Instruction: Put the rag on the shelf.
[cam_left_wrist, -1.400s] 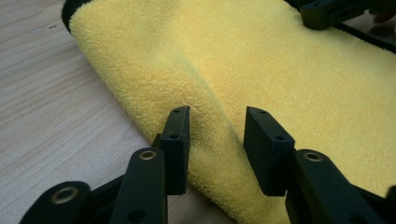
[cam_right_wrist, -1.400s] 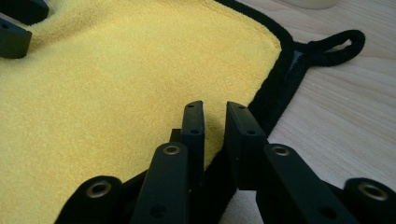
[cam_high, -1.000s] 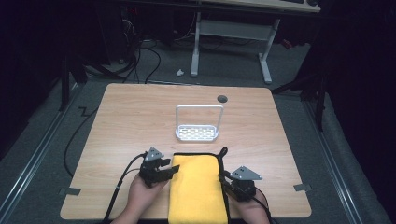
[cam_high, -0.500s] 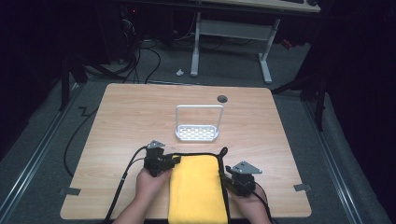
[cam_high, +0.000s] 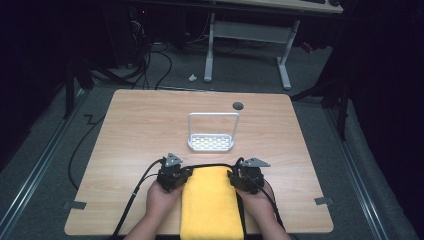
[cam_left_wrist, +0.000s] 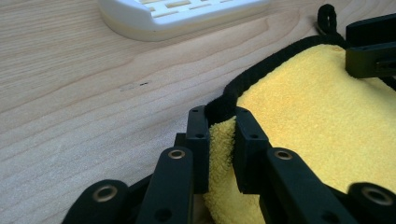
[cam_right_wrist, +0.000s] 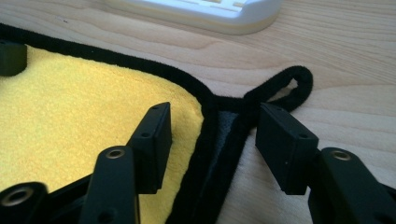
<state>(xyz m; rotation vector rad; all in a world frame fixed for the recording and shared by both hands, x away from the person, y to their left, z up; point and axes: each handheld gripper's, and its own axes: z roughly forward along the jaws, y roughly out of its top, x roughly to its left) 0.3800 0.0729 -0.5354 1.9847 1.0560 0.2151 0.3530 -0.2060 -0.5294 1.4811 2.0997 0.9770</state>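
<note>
High view shows a yellow towel (cam_high: 210, 205) folded on the table (cam_high: 130, 125), on the person's side of the white rack (cam_high: 211, 136). The left gripper (cam_left_wrist: 219, 140) has just been closing and now pinches the towel's far left corner between its jaws. The right gripper (cam_right_wrist: 212, 140) has just been opening; its jaws stand wide astride the far right corner beside the black hanging loop (cam_right_wrist: 292, 86), pressing nothing. Judging from this, a further fold is only starting. The towel's near end is cut off, and its layers cannot be counted.
</note>
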